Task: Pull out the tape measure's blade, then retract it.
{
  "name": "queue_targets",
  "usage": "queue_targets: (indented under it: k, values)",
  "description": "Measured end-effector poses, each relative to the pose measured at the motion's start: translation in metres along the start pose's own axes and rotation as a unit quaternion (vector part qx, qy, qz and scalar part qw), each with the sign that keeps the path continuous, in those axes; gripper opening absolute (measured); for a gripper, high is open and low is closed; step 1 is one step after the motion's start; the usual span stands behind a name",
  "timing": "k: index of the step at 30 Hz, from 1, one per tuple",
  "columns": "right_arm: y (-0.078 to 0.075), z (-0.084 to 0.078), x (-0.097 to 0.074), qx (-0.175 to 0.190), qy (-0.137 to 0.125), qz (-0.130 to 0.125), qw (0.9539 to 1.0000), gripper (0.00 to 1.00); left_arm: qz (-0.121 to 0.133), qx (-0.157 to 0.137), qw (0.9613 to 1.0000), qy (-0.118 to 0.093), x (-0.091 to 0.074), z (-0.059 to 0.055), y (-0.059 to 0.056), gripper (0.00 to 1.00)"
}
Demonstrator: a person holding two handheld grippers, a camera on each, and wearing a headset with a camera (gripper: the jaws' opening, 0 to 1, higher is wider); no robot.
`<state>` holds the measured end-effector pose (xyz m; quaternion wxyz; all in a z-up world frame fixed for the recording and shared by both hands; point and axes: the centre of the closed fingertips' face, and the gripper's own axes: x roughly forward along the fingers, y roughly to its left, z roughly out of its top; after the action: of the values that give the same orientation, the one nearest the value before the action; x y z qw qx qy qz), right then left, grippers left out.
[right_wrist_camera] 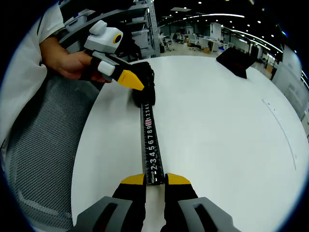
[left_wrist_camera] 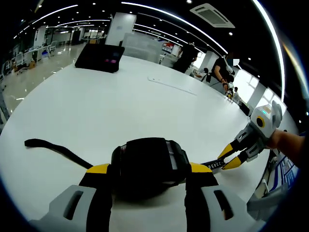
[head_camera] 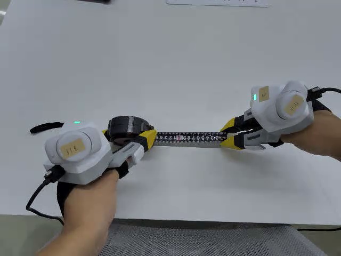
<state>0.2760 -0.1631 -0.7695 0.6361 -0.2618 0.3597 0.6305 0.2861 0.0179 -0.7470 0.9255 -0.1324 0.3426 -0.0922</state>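
Note:
A black tape measure case [head_camera: 128, 129] sits on the white table [head_camera: 176, 64], and my left gripper [head_camera: 139, 143] is shut on it. In the left gripper view the case [left_wrist_camera: 148, 164] sits between the yellow-tipped jaws. The dark blade [head_camera: 189, 137] with white numbers runs out to the right, flat just above the table. My right gripper [head_camera: 230, 134] is shut on the blade's end. In the right gripper view the blade [right_wrist_camera: 150, 145] stretches from my right gripper [right_wrist_camera: 155, 180] back to the case [right_wrist_camera: 145, 87] and my left gripper [right_wrist_camera: 126, 79].
The case's black wrist strap [head_camera: 47, 127] lies on the table to the left. A dark flat object [left_wrist_camera: 100, 58] and a thin white strip [left_wrist_camera: 171, 85] lie at the table's far side. People stand beyond the table [left_wrist_camera: 224, 72]. A mesh chair [head_camera: 202, 240] is below the near edge.

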Motion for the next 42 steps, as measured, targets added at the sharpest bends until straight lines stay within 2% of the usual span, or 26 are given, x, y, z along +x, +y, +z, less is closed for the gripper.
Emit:
queue_targets:
  k: [19, 42]
  values:
    - [0.002, 0.023, 0.020, 0.010, -0.029, 0.016, 0.9994, 0.10, -0.005, -0.014, 0.9999, -0.004, -0.002, 0.001, 0.000, 0.56]
    - [0.009, 0.061, 0.044, 0.012, -0.067, 0.036, 0.9971, 0.10, -0.012, -0.021, 0.9997, -0.005, 0.000, 0.001, 0.004, 0.56]
